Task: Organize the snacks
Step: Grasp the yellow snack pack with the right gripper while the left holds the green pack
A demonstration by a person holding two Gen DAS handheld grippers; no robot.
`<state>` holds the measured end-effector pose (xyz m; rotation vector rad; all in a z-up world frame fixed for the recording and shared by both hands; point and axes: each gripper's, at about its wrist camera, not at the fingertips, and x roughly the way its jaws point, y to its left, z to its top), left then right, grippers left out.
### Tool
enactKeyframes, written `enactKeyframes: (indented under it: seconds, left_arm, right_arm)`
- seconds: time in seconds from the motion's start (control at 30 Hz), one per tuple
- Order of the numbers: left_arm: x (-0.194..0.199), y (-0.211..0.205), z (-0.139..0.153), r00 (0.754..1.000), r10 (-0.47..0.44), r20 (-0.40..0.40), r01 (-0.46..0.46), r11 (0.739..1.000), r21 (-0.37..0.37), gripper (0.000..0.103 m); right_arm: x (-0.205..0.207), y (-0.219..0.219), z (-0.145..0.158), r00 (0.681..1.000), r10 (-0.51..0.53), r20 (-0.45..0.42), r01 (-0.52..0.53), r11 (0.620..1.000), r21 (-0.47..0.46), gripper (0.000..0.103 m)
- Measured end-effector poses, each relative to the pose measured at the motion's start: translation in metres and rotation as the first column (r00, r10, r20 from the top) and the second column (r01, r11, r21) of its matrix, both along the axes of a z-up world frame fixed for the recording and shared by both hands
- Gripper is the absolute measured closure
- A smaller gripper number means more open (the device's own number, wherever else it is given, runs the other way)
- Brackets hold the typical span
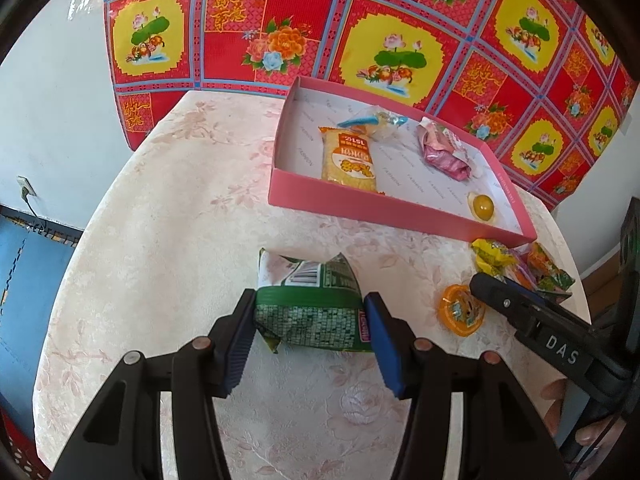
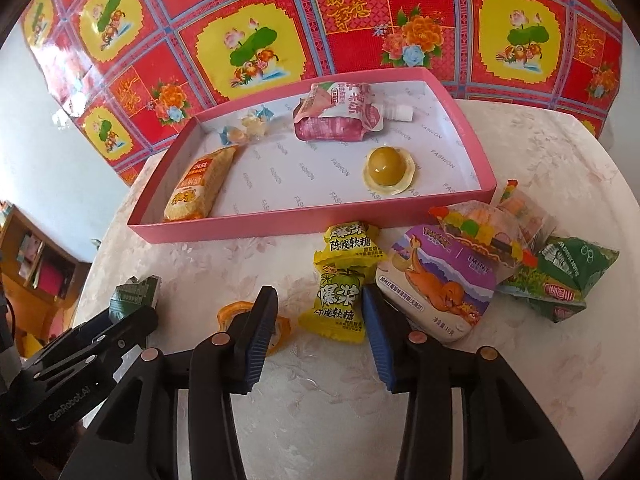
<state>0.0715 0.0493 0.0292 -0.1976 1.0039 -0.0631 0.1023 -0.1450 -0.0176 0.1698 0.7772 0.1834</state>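
A pink shallow box stands at the table's far side and holds an orange-yellow packet, a pink pouch, wrapped candies and a yellow jelly cup. My left gripper is shut on a green snack bag that rests on the table. My right gripper is open, its jaws on either side of a yellow candy packet lying on the table. The box also shows in the right wrist view.
A second yellow candy packet, a purple cartoon tin, a clear gummy pack and another green bag lie to the right. An orange jelly cup sits between the grippers. A red patterned cloth hangs behind.
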Motion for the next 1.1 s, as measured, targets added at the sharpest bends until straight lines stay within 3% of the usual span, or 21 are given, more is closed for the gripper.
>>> enactKeyframes:
  seconds: [0.13,0.27,0.57,1.1]
  left_arm:
    - [-0.001,0.001,0.001,1.000,0.003,-0.003,-0.003,1.000,-0.011,0.047]
    - [-0.002,0.000,0.001,1.000,0.002,-0.008,-0.002,1.000,-0.008,0.047]
    - [-0.006,-0.005,0.006,1.000,-0.001,-0.001,0.001,1.000,0.007,0.047]
    - [-0.014,-0.020,0.028,0.999,-0.016,0.029,0.015,1.000,0.024,0.047]
  right_arm:
    - [0.000,0.005,0.001,1.000,0.018,0.006,-0.018,0.999,-0.052,0.059]
    - [-0.002,0.007,0.000,1.000,0.009,0.016,-0.007,0.995,-0.097,0.070]
    - [-0.014,0.001,0.000,0.998,0.067,0.008,-0.067,0.998,0.001,0.071]
    - [-0.045,-0.004,0.019,0.987,0.141,0.076,-0.144,0.989,0.034,0.071]
